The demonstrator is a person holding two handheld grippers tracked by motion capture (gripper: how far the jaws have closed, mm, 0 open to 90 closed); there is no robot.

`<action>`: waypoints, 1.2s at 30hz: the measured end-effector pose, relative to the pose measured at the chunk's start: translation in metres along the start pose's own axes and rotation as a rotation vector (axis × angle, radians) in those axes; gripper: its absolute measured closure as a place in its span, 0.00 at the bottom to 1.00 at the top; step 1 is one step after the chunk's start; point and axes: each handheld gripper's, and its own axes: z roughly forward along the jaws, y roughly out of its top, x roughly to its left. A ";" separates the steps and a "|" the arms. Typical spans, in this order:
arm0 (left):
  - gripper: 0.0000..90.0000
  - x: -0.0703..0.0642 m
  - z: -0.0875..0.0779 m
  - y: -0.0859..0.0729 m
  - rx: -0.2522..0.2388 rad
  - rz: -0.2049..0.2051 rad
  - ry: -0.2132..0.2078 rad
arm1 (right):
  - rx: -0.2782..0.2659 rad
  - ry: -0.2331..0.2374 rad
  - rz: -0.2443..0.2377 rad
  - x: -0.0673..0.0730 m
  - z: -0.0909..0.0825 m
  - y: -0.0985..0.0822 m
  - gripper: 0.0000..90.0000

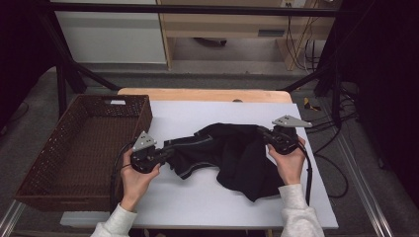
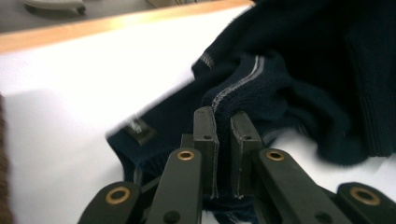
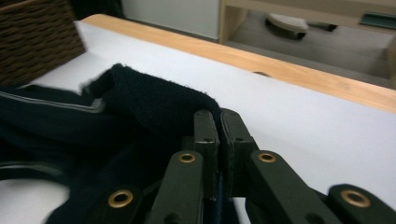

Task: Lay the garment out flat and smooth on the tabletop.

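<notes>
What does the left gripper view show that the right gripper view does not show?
In the left gripper view alone: a small dark label sewn on the dark navy knitted garment, beside the left gripper shut on a hem with a pale stripe. In the right gripper view alone: the brown woven wicker basket and the right gripper shut on a plain dark edge. Both share the garment, the white table cover and the table's light wooden edge.
</notes>
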 end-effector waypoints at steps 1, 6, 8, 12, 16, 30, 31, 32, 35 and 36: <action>0.92 0.001 0.000 0.003 0.003 -0.003 0.007 | -0.005 -0.018 0.010 -0.006 0.001 -0.001 0.96; 0.92 0.001 0.009 -0.005 0.047 -0.006 0.013 | 0.055 -0.110 0.015 -0.034 0.020 -0.015 0.96; 0.92 0.000 0.013 -0.011 0.060 -0.008 0.010 | 0.106 -0.139 0.015 -0.043 0.031 -0.025 0.95; 0.92 -0.003 0.015 -0.020 0.064 0.002 -0.003 | 0.139 -0.175 0.029 -0.052 0.042 -0.043 0.80; 0.92 -0.005 0.016 -0.027 0.080 0.006 -0.012 | 0.091 -0.154 0.043 -0.046 0.028 -0.041 0.61; 0.90 -0.010 0.024 -0.041 0.083 0.006 -0.023 | 0.188 0.053 0.007 0.016 0.015 -0.074 0.25; 0.90 -0.010 0.024 -0.042 0.082 0.005 -0.023 | 0.208 0.046 0.001 0.017 0.016 -0.077 0.24; 0.90 -0.010 0.024 -0.042 0.083 0.007 -0.023 | 0.216 0.039 -0.003 0.017 0.017 -0.078 0.24; 0.90 -0.011 0.024 -0.044 0.073 0.008 -0.025 | 0.230 0.058 0.015 0.017 0.019 -0.087 0.25; 0.90 -0.011 0.024 -0.044 0.073 0.008 -0.025 | 0.230 0.058 0.015 0.017 0.019 -0.087 0.25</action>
